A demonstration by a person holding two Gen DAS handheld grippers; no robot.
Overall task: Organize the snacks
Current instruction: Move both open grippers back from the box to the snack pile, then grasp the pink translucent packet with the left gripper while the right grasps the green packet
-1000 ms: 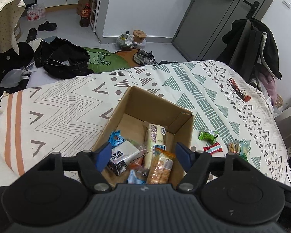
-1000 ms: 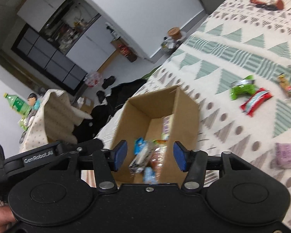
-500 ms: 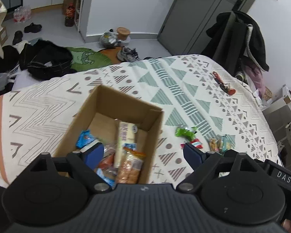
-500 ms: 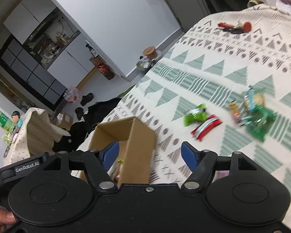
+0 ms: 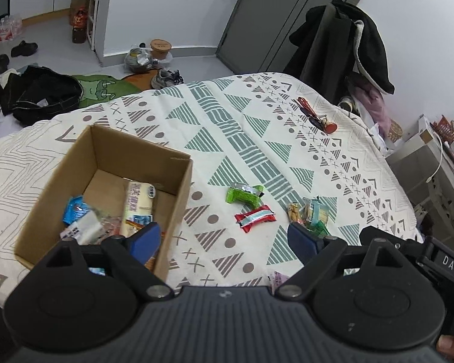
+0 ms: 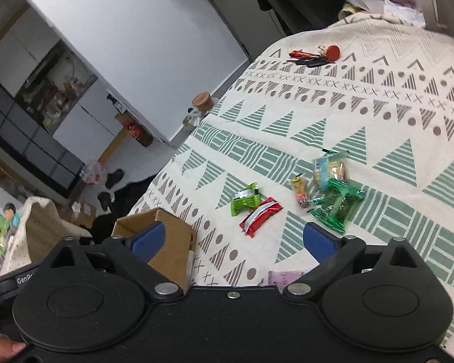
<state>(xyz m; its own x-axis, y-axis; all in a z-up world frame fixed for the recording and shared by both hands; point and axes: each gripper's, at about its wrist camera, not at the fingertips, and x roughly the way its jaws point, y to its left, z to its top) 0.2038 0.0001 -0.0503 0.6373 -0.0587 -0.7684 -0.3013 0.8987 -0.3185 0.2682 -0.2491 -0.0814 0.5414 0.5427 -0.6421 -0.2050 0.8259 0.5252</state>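
A cardboard box (image 5: 184, 181) (image 6: 172, 242) sits on the patterned bedspread with several snack packets inside, among them a long cream one (image 5: 137, 202). Loose on the cover to its right lie a green packet (image 5: 243, 193) (image 6: 245, 201), a red packet (image 5: 255, 217) (image 6: 259, 215), a small pile of clear and green packets (image 5: 310, 214) (image 6: 333, 190) and a lilac packet (image 5: 277, 278) (image 6: 283, 278) close under the grippers. My left gripper (image 5: 225, 240) is open and empty above the box's right wall. My right gripper (image 6: 234, 240) is open and empty, just short of the red packet.
A bunch of keys with a red tag (image 5: 316, 116) (image 6: 314, 56) lies farther back on the bed. Past the bed's far edge are a dark bag (image 5: 42, 93), shoes (image 5: 166, 78) and a jar (image 5: 160, 48) on the floor. A coat hangs on a chair (image 5: 345, 45) at the right.
Both grippers have swung right, away from the box toward the loose packets, and both have opened wider. The box now sits at the left of each view.
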